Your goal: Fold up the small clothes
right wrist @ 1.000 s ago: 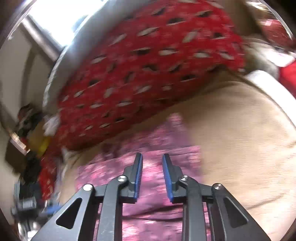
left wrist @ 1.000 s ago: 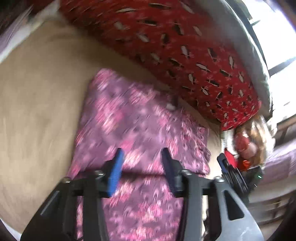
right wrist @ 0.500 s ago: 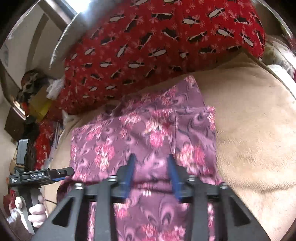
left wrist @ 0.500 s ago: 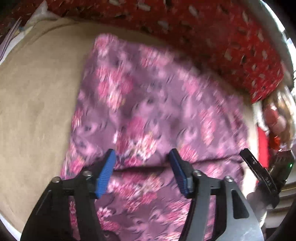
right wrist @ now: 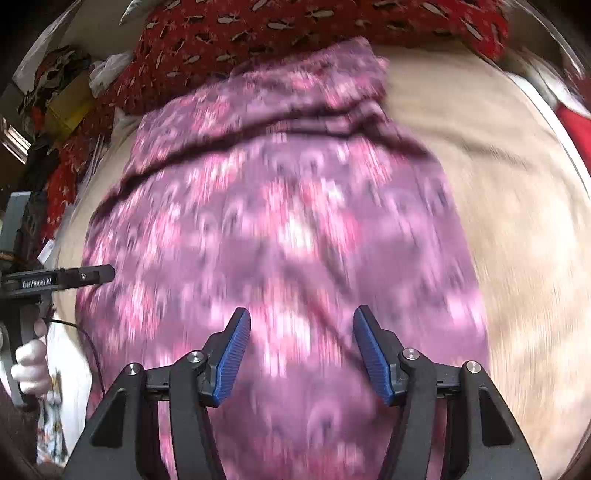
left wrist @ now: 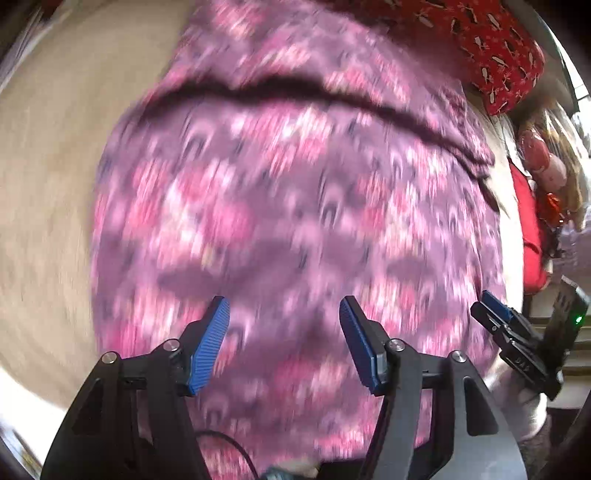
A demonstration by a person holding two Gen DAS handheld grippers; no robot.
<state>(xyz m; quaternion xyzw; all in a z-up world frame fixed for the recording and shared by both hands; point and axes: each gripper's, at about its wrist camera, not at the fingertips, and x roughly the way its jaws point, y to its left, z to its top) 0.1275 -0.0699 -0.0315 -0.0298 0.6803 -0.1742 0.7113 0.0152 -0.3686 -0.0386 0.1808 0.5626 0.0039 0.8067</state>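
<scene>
- Setting first: a tan blanket (right wrist: 509, 192) spread over what looks like a bed, with a big red patterned cushion (right wrist: 258, 26) along the far edge and some clutter off to the side. Both views are pretty motion-blurred.
- The thing being folded is a purple floral garment (left wrist: 295, 206), lying on the blanket right under both cameras.
- Progress-wise, I'd say there's already one fold in it: a dark crease line runs across the cloth, with a layer sitting on top of another. It's still a fairly wide piece, so my guess is at least one more fold is left, plus a tidy-up.
- Left gripper (left wrist: 284, 332): pointing steeply down at the near part of the garment, jaws parted with nothing between them. They've just been opening.
- Right gripper (right wrist: 301, 343): same deal, aimed steeply down over the cloth, jaws spread and not holding anything, also just been opening.
- In the right view you can see a hand (right wrist: 31, 363) wrapped around the left gripper's handle at the garment's edge.
</scene>
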